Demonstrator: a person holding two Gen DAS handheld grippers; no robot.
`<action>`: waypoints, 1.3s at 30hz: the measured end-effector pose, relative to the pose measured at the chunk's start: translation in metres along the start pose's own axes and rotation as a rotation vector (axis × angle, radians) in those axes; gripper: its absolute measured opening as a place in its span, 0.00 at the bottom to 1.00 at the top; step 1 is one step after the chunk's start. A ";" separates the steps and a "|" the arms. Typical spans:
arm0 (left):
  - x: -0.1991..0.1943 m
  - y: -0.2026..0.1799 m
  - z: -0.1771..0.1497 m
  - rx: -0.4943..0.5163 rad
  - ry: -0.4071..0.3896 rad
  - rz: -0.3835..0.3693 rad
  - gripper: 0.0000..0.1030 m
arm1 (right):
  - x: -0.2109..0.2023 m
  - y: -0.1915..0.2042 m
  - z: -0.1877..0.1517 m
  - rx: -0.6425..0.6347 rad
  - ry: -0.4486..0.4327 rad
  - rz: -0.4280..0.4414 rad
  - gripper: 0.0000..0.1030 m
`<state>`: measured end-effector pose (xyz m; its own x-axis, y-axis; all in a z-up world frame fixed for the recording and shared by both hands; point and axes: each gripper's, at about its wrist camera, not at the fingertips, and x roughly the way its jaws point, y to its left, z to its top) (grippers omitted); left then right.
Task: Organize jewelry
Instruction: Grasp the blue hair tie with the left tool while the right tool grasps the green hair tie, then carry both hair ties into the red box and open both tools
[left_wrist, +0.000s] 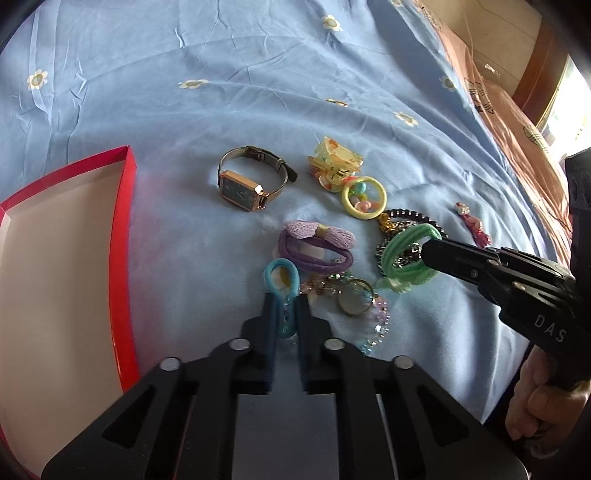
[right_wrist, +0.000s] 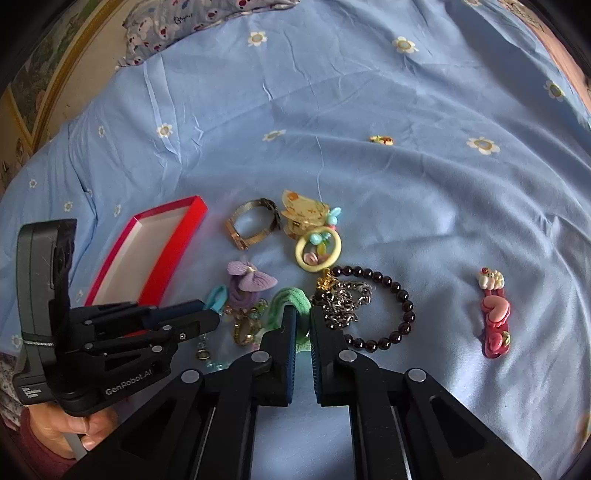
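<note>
We see both pictures in soft daylight, fairly bright. In the left wrist view a window (left_wrist: 565, 99) at the far right edge is burnt out white. The blue bedsheet (left_wrist: 258, 74) has a pale glare near the jewelry. Shadows are weak. The fisheye bends all edges and dark corners frame each picture. Details are sharp in the middle and softer toward the rim.

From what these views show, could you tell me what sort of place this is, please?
Most likely a bedroom: the jewelry lies on a bed's blue flowered sheet, with a printed pillow at its far end and a framed picture beside it.
</note>
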<state>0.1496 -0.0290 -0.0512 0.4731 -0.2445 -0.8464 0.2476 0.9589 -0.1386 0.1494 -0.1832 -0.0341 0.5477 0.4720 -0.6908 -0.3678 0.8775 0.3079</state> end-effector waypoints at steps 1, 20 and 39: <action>-0.003 0.000 -0.001 0.001 -0.010 -0.001 0.05 | -0.003 0.001 0.000 -0.003 -0.006 0.004 0.06; -0.078 0.051 -0.033 -0.138 -0.136 0.051 0.04 | -0.017 0.054 0.003 -0.063 -0.027 0.117 0.06; -0.115 0.158 -0.088 -0.347 -0.161 0.189 0.04 | 0.047 0.182 -0.011 -0.233 0.136 0.328 0.06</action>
<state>0.0596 0.1629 -0.0211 0.6156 -0.0527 -0.7863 -0.1424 0.9739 -0.1768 0.1000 -0.0022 -0.0176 0.2752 0.6935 -0.6658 -0.6747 0.6327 0.3801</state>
